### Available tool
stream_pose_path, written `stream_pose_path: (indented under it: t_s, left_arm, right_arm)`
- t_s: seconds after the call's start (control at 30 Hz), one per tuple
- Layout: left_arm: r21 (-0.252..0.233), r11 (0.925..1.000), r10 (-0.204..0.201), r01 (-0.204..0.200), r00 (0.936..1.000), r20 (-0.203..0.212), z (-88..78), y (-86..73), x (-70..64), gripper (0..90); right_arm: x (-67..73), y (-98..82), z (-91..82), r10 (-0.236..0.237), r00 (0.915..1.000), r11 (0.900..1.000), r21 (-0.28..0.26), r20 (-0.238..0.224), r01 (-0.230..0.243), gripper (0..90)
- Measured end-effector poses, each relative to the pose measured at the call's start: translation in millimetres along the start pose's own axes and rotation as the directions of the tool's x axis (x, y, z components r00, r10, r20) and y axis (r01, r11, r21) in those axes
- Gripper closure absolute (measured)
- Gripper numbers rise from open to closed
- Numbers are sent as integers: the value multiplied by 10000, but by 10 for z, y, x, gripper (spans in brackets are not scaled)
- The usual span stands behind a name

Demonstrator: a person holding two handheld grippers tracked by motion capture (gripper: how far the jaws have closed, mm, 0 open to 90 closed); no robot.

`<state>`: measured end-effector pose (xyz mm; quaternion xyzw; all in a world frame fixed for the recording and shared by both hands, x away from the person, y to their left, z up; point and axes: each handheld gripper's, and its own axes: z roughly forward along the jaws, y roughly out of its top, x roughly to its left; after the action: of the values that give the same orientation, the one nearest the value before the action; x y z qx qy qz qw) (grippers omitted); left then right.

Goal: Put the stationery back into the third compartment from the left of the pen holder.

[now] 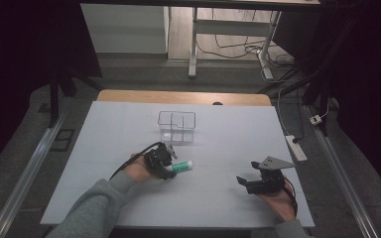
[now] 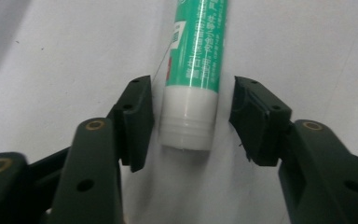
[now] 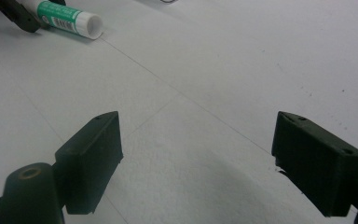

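A green glue stick with white ends [image 1: 182, 166] lies flat on the white tabletop [image 1: 104, 148], left of centre. My left gripper [image 1: 172, 163] is down at the stick's left end. In the left gripper view the stick [image 2: 193, 60] runs away from me, and its white end sits between the jaws of my left gripper [image 2: 193, 116]. A thin gap shows on each side, so the pads do not press on it. My right gripper [image 1: 246, 172] rests near the front right, open wide [image 3: 196, 158] with only bare table between its jaws. The stick [image 3: 65, 18] lies far off in the right gripper view.
A clear plastic container with compartments [image 1: 177, 126] stands on the table beyond the glue stick. The wooden table edge [image 1: 178, 96] runs along the back. A power strip [image 1: 296, 147] and cables lie on the floor to the right.
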<state>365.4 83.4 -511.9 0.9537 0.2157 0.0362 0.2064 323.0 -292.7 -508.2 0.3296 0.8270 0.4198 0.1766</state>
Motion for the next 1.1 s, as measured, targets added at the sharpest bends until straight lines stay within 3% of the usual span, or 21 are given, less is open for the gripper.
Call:
stream_pose_path:
  t_s: [0.13,0.57,0.97,1.1]
  left_arm:
    - [34,9998,196,-196,9998,87,-7,5,0,633]
    - [-16,9994,353,-353,9994,65,-49,-13,4,644]
    - [-892,9960,-44,69,9996,287,-307,-112,36,644]
    - [-1114,9938,-14,39,9998,221,-391,-149,19,644]
  right_arm:
    - [2,3,-5,-45,10000,10000,89,20,45,152]
    - [14,6,-21,-50,9999,9999,-101,88,51,161]
    - [22,8,-25,-159,9999,9997,-193,61,161,161]
    - [29,9,-28,-206,9996,9996,-190,200,210,161]
